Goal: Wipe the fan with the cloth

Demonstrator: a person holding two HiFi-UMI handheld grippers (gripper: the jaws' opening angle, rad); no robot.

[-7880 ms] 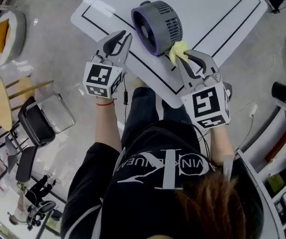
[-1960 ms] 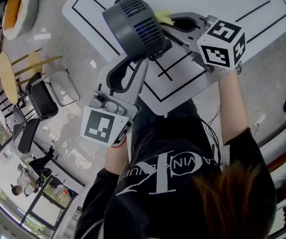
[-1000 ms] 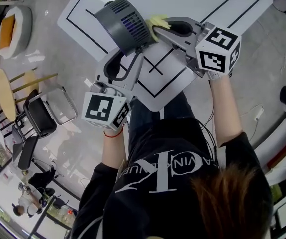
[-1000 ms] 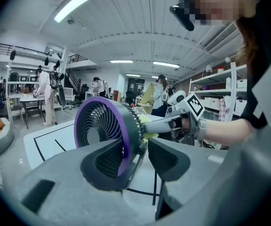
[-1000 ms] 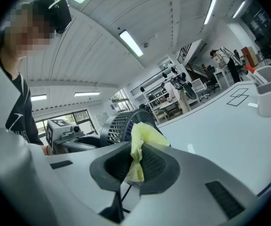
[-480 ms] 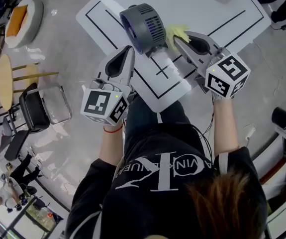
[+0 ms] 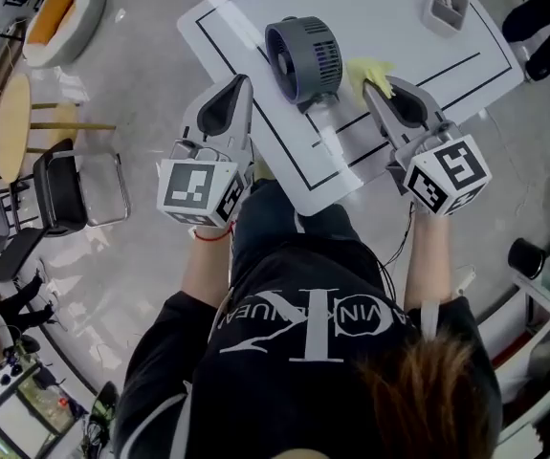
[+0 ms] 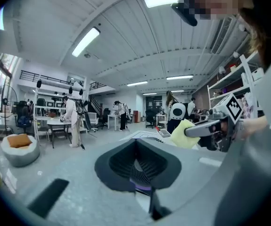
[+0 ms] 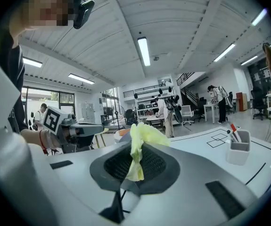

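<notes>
The grey fan (image 7: 303,57) stands upright on the white table (image 7: 370,3), between my two grippers and touched by neither. My left gripper (image 7: 242,88) hangs off the table's left edge, beside the fan, its jaws shut with nothing in them. My right gripper (image 7: 374,88) is to the right of the fan, shut on the yellow cloth (image 7: 367,71). In the right gripper view the cloth (image 9: 137,147) droops from the shut jaws, and the left gripper (image 9: 81,128) shows across from it. The left gripper view shows the cloth (image 8: 184,133) at the right gripper's tip.
A grey pen holder (image 7: 444,8) stands at the table's far right; it also shows in the right gripper view (image 9: 239,152). Black lines mark the tabletop. On the floor to the left are a black chair (image 7: 59,194), a round wooden stool (image 7: 9,127) and a cushioned seat (image 7: 56,12).
The fan, held up at its base by my left gripper a second ago, now stands on the table. The left gripper has let go, shut and drawn back. The right gripper has pulled the cloth off it.
</notes>
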